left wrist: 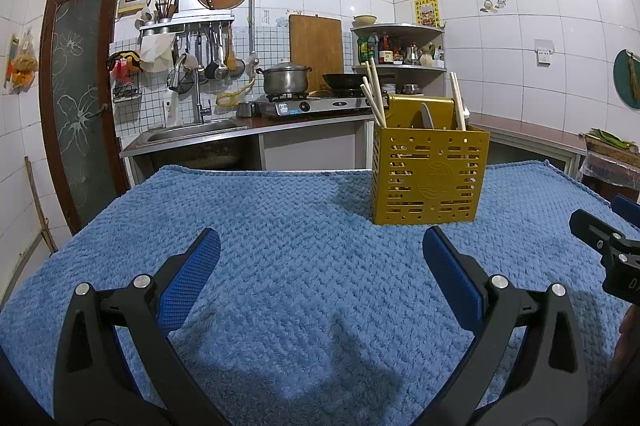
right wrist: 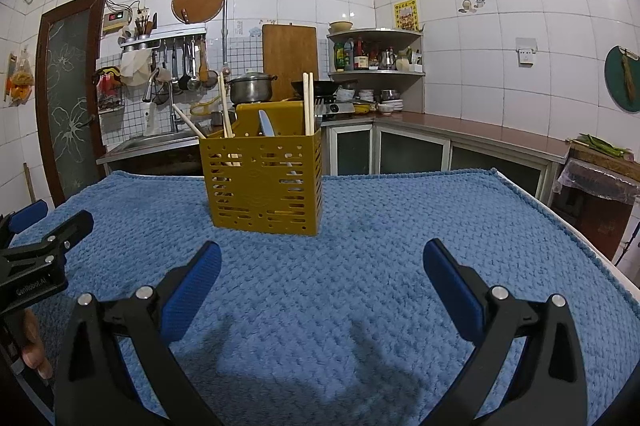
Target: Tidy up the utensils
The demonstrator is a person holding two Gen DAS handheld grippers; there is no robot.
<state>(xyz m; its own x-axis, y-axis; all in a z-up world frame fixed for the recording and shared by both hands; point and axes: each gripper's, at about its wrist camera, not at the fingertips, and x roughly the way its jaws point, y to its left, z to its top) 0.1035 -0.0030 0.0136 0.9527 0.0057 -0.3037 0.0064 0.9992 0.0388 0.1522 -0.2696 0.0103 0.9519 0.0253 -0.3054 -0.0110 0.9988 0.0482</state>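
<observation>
A yellow perforated utensil holder (left wrist: pixel 428 178) stands upright on the blue towel (left wrist: pixel 280 246), ahead and to the right of my left gripper (left wrist: pixel 322 246). It holds several wooden chopsticks (left wrist: pixel 374 96) and a grey spoon (left wrist: pixel 427 116). In the right wrist view the holder (right wrist: pixel 264 182) stands ahead and slightly left of my right gripper (right wrist: pixel 322 254), with chopsticks (right wrist: pixel 308 104) and the spoon (right wrist: pixel 266 124) sticking out. Both grippers are open and empty, low over the towel. The right gripper shows at the right edge of the left wrist view (left wrist: pixel 608 246).
The towel (right wrist: pixel 400 226) covers the table; its right edge (right wrist: pixel 560 222) drops off. Behind are a sink (left wrist: pixel 192 132), a stove with a pot (left wrist: pixel 286 78) and wok, and a counter (right wrist: pixel 480 138). The left gripper (right wrist: pixel 36 250) shows at the left of the right wrist view.
</observation>
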